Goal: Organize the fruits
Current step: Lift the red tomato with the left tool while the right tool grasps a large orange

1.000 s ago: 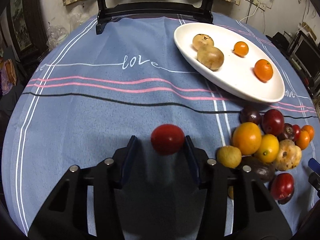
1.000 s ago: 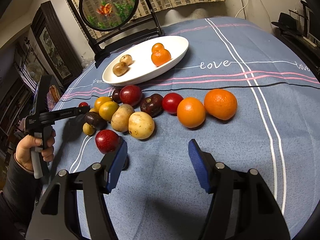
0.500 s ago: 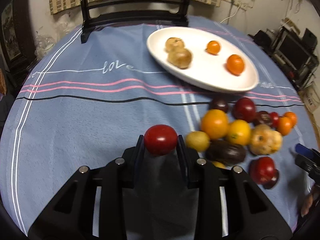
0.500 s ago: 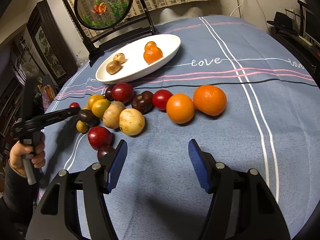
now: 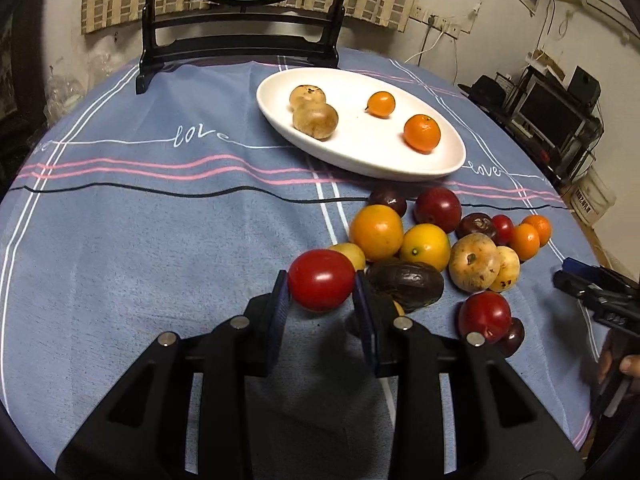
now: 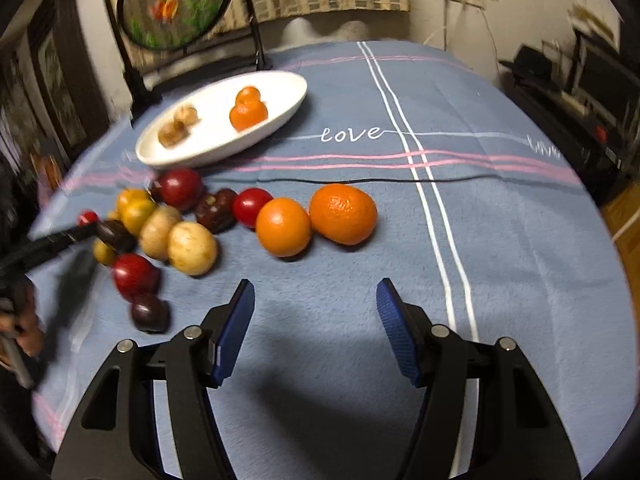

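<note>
My left gripper (image 5: 321, 285) is shut on a small red tomato (image 5: 320, 278), held just above the blue cloth at the left edge of the fruit pile (image 5: 424, 246). The pile mixes oranges, red plums, dark fruits and pale brown ones. Beyond it lies a white oval plate (image 5: 360, 148) with two brown fruits and two small oranges on it. My right gripper (image 6: 315, 292) stands open over bare cloth, with nothing between its fingers. Two large oranges (image 6: 283, 227) lie just ahead of it. In the right wrist view the left gripper (image 6: 86, 226) shows at the far left with the tomato.
A round framed picture on a dark stand (image 5: 240, 44) stands at the table's far edge behind the plate. Shelves with electronics (image 5: 552, 112) are off the table on the right. A hand (image 6: 24, 328) grips the left tool's handle.
The left jaws closed onto the red tomato and carried it right, toward the fruit pile. The right gripper stayed open in place and tilted slightly.
</note>
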Motion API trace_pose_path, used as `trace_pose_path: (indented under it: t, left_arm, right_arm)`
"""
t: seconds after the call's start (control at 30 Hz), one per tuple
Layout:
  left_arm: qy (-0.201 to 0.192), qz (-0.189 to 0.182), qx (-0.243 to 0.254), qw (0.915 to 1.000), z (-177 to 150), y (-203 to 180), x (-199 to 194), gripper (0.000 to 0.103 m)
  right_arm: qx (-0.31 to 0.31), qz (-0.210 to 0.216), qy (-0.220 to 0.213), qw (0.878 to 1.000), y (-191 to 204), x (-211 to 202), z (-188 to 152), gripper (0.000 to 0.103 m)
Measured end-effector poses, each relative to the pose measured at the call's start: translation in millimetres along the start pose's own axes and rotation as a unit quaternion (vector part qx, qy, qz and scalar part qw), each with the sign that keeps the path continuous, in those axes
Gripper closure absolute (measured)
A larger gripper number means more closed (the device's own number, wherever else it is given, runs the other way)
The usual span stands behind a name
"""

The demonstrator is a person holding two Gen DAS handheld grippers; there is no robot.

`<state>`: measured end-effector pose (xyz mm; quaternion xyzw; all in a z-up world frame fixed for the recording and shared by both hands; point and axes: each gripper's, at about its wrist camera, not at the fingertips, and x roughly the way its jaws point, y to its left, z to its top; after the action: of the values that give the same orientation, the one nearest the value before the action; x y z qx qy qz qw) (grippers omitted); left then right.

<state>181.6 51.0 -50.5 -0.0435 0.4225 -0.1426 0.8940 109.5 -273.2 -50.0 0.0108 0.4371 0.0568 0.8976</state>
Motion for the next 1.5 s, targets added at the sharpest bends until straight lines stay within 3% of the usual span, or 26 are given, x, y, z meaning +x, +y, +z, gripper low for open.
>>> trace_pose_path:
  t: [0.1, 0.27, 0.53, 0.67, 0.87, 1.0, 1.17, 1.5]
  left_arm:
    - [-0.009, 0.003, 0.002, 1.0000, 0, 1, -3, 0.071]
    - [-0.006, -0.007, 0.009, 0.9999, -2, -3, -3, 0.071]
    - [-0.010, -0.017, 0.043, 0.9989, -6, -19, -5, 0.071]
    - [-0.007, -0.021, 0.037, 0.9991, -6, -18, -4, 0.070]
    - [-0.004, -0.026, 0.035, 0.9990, -6, -18, -5, 0.070]
    - [-0.004, -0.029, 0.035, 0.9990, -7, -18, -5, 0.070]
    - [-0.003, -0.030, 0.034, 0.9990, -7, -18, -4, 0.070]
    - [-0.006, -0.033, 0.027, 0.9991, -7, -16, -4, 0.070]
  right_arm:
    - [-0.043, -0.046, 0.026, 0.998, 7, 15, 6, 0.039]
    - [-0.043, -0.071, 0.054, 0.995, -5, 24, 7, 0.039]
    - [-0.018, -0.046, 0.052, 0.997, -19, 39, 24, 0.039]
    - [-0.039, -0.053, 0.053, 0.996, -12, 47, 35, 0.039]
    - [-0.056, -0.024, 0.045, 0.997, -14, 60, 47, 0.039]
    - [-0.050, -0.003, 0.037, 0.998, -15, 60, 52, 0.063]
    - [-0.059, -0.017, 0.019, 0.998, -7, 57, 50, 0.064]
    - [-0.007, 0.011, -0.017, 1.000, -19, 17, 37, 0.064]
